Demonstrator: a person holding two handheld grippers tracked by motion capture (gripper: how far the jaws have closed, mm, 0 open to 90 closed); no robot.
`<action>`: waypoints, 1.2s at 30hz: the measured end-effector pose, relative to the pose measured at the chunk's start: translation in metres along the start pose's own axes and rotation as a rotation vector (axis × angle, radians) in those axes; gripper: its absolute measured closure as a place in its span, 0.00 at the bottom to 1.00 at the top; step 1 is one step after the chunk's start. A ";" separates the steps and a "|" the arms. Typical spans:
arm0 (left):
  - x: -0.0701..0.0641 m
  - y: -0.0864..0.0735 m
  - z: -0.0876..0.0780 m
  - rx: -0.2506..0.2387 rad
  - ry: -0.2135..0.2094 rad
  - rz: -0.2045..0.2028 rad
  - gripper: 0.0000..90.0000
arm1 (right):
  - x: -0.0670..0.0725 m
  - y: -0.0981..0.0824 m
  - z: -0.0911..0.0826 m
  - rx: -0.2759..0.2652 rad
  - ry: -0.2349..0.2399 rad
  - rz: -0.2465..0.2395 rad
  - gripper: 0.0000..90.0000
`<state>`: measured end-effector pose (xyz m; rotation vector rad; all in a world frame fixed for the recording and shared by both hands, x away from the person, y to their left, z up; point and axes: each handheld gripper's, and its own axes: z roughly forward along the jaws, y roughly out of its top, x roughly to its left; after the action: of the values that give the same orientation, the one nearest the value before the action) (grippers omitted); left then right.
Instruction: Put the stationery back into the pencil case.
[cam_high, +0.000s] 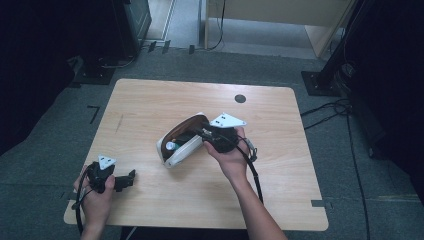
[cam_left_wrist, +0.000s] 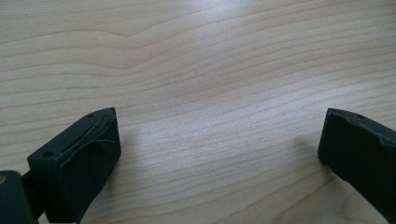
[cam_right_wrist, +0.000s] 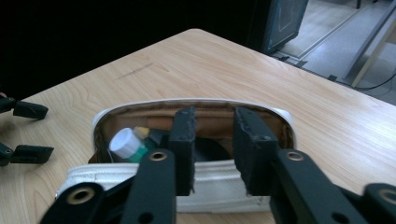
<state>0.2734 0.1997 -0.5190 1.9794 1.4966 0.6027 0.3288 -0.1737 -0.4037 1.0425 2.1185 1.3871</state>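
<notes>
A pale wooden table (cam_high: 150, 100) with rounded corners and fine wavy grain sits at the centre of the high view. At mid-frame lies a white, oval, open pouch (cam_high: 177, 156) with a brown lining. The right gripper (cam_high: 210, 136) reaches into its mouth; the right gripper view shows the matte black jaws a little apart over the opening, pinching nothing. That view also reveals the contents: a white-capped green bottle (cam_right_wrist: 125, 145) at lower left, beside dark items too dim to identify. At the high view's lower left, the left gripper (cam_high: 131, 179) rests on the table; the left gripper view shows its blocky, scuffed jaws spread wide over bare wood.
</notes>
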 end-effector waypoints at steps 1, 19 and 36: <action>0.000 0.000 0.000 -0.001 0.001 0.001 0.00 | 0.000 0.000 0.000 0.000 0.000 0.000 0.68; 0.000 0.000 0.000 -0.001 0.001 0.000 0.00 | -0.028 -0.061 -0.042 0.069 -0.090 0.102 0.00; 0.000 0.000 0.000 -0.001 0.002 0.000 0.00 | -0.071 -0.115 -0.078 0.123 -0.168 0.210 0.00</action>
<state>0.2732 0.1995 -0.5191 1.9787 1.4974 0.6049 0.2796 -0.3016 -0.4793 1.4131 2.0400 1.2220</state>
